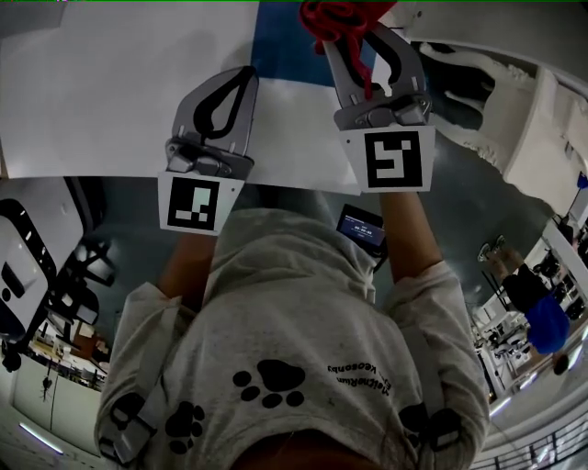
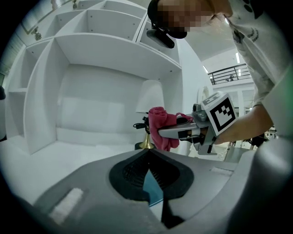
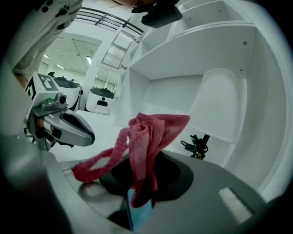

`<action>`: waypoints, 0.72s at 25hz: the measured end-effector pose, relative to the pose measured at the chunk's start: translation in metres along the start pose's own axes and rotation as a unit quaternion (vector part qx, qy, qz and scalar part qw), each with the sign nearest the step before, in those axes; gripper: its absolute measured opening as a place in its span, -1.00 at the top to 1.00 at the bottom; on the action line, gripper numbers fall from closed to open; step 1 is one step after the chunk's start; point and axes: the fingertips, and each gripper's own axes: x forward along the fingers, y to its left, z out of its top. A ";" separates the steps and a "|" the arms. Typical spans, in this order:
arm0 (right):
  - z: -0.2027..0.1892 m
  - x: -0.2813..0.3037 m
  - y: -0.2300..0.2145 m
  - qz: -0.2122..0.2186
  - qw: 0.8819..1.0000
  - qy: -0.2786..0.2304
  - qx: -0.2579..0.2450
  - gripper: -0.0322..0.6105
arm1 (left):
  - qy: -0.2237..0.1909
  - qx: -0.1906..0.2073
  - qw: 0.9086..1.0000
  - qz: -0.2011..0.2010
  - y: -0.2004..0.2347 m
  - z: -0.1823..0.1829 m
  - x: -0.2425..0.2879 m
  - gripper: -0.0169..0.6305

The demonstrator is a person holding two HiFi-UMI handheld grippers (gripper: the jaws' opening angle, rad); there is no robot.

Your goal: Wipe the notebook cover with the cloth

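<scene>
Notebook (image 1: 287, 46) lay flat at twelve o'clock in the head view, on the white table (image 1: 110, 92). Your right gripper (image 1: 354, 37) hung over it, clamped on the red cloth (image 1: 331, 14), apparently lined up to begin wiping. Your left gripper (image 1: 246, 78) sat at nine o'clock of the right one, off the cover's edge.

Left gripper view: your left gripper (image 2: 147, 153) had its jaws together on nothing, and the notebook (image 2: 153, 189) showed below them. It appeared idle, possibly ready to steady the book. The cloth (image 2: 160, 121) was bunched at one o'clock.

Right gripper view: your right gripper (image 3: 142, 183) pinched one fold of the cloth (image 3: 146, 137), with a loose tail trailing toward nine o'clock. The notebook (image 3: 138, 209) lay beneath. No contact could be confirmed.
</scene>
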 end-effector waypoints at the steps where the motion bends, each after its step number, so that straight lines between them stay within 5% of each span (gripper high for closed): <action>1: -0.003 0.004 0.000 0.005 1.000 0.004 -0.005 0.67 | 0.004 0.000 1.000 -0.001 0.001 -0.004 0.002 0.96; 11: -0.031 0.040 0.012 0.070 0.994 0.059 -0.058 0.67 | 0.041 -0.006 0.999 0.000 0.008 -0.041 0.012 0.95; 18: -0.071 0.059 0.029 0.136 0.975 0.119 -0.131 0.67 | 0.058 0.003 0.998 -0.007 0.006 -0.057 0.023 0.96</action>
